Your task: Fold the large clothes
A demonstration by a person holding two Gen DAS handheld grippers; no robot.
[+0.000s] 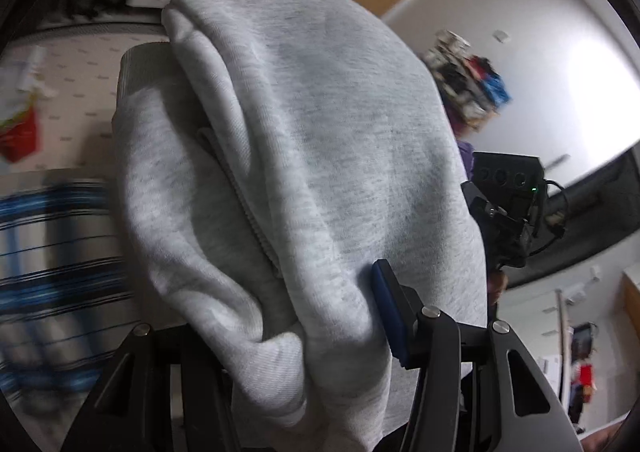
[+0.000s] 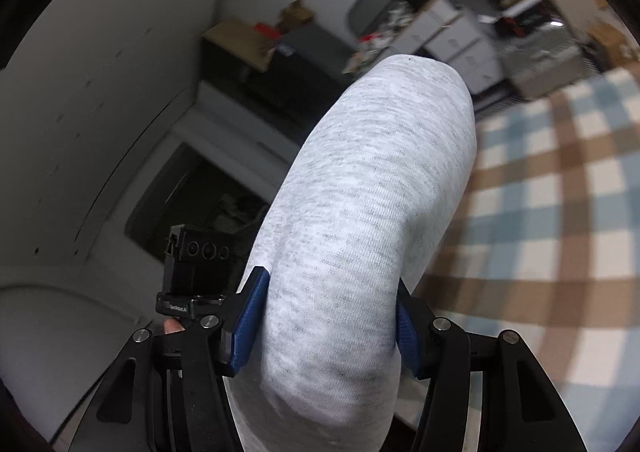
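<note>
- Blue-padded jaws of the right gripper (image 2: pixel 326 326) stand partly apart and clamp a thick rolled bundle of the grey sweatshirt (image 2: pixel 360 220), one pad pressing each side of it.
- From that grip the bundle's long axis runs up and away from the camera, leaning a little to the right, and ends in a rounded fold.
- Left gripper (image 1: pixel 280 316) likewise holds the sweatshirt (image 1: pixel 304 156): its right blue pad presses the cloth, while the left pad is buried under folds, so the grip is read from the cloth bunched between the arms.
- In the left wrist view the garment hangs lifted and fills most of the frame, with a ribbed cuff or hem (image 1: pixel 132 68) poking out at far left and a zip line running diagonally down its middle.
- Just beside the bundle each view shows the other gripper's black camera block (image 2: pixel 202 252), partly hidden by cloth.
- Farther off, a checked blanket (image 2: pixel 560 192) lies to the right, blurred.
- Striped blue fabric (image 1: pixel 48 236) at left is blurred too.
- Far clutter of boxes (image 2: pixel 452 32) is hard to make out.
</note>
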